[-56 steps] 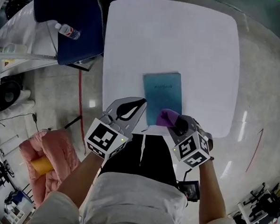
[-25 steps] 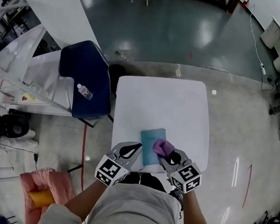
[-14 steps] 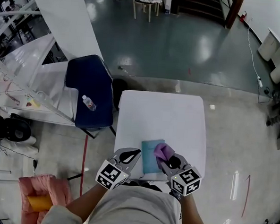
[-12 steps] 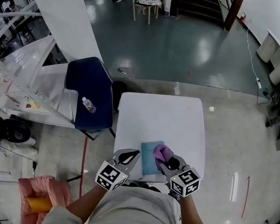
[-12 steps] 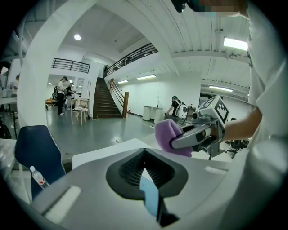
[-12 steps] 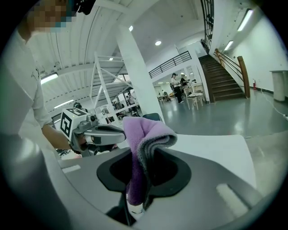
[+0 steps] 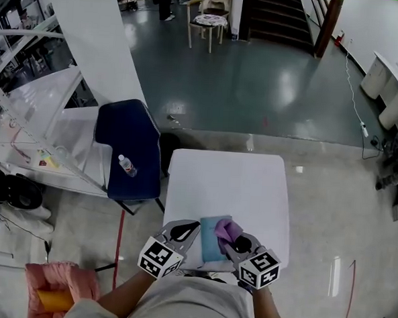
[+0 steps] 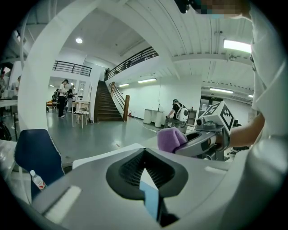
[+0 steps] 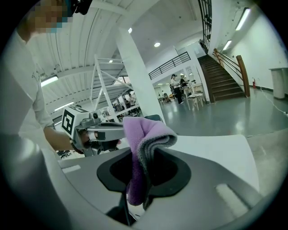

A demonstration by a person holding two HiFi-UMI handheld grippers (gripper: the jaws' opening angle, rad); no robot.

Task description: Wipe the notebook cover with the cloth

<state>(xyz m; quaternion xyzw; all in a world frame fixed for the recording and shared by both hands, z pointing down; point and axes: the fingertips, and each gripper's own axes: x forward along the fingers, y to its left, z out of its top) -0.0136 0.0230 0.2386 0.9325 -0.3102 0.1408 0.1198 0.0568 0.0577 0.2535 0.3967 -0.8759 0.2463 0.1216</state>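
Right tool (image 7: 232, 239) clamped on folded purple cloth (image 7: 227, 228); cloth bulges out past jaw tips. Left tool (image 7: 185, 229) pressed together at tips, gripping nothing. Teal notebook (image 7: 209, 237) lies flat at near edge of white surface (image 7: 228, 180), between both tools. Cloth sits over notebook's right side; contact unclear. Left tool just beside notebook's left edge.
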